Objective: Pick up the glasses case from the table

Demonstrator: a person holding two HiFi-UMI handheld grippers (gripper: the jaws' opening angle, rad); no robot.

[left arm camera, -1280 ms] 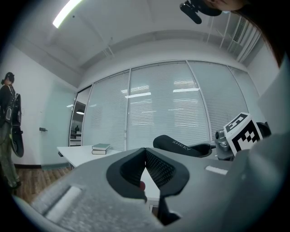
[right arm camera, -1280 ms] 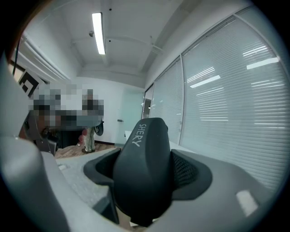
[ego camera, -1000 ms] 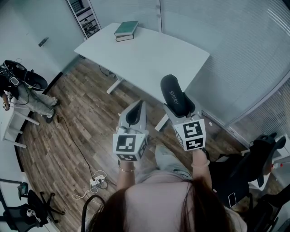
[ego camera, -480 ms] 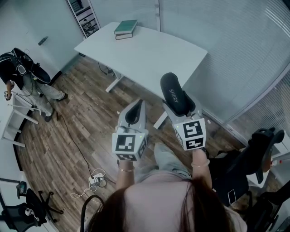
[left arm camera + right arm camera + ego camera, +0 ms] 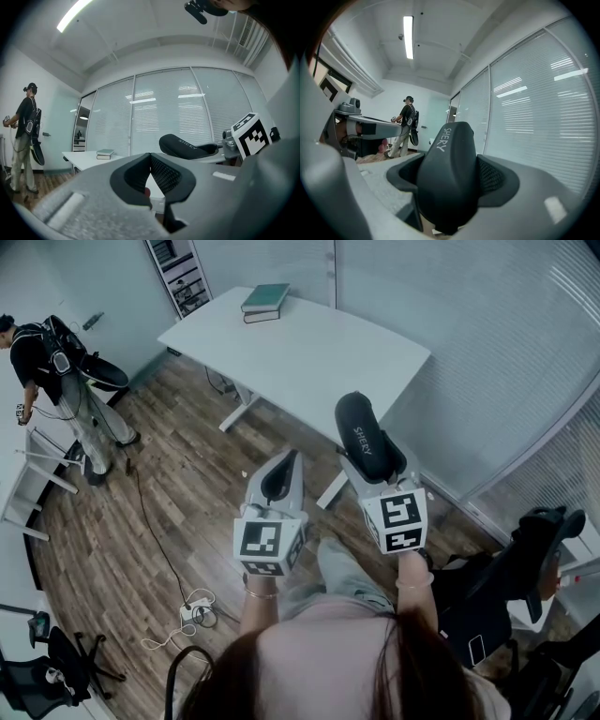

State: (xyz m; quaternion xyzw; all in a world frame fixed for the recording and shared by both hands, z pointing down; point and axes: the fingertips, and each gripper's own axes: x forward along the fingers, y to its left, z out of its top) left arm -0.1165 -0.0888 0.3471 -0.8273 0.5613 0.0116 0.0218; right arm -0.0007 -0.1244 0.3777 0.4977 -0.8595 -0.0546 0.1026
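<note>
Two right gripper (image 5: 372, 465) jaws clamp the glasses case (image 5: 360, 430); left gripper (image 5: 151, 165) jaws meet, empty

Far ahead, two stacked books (image 5: 264, 302), green on top. At the left, a standing person (image 5: 58, 381) in dark top and light trousers on the wood floor (image 5: 169, 474). Nearer, a white power strip (image 5: 195, 612) with looped white cord. At the right, a black office chair (image 5: 511, 568) beside the blind-covered glass wall (image 5: 487, 352).

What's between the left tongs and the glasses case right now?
Nothing: head view shows only open air between the shut left tongs and the glasses case, which the right tongs grip.
</note>
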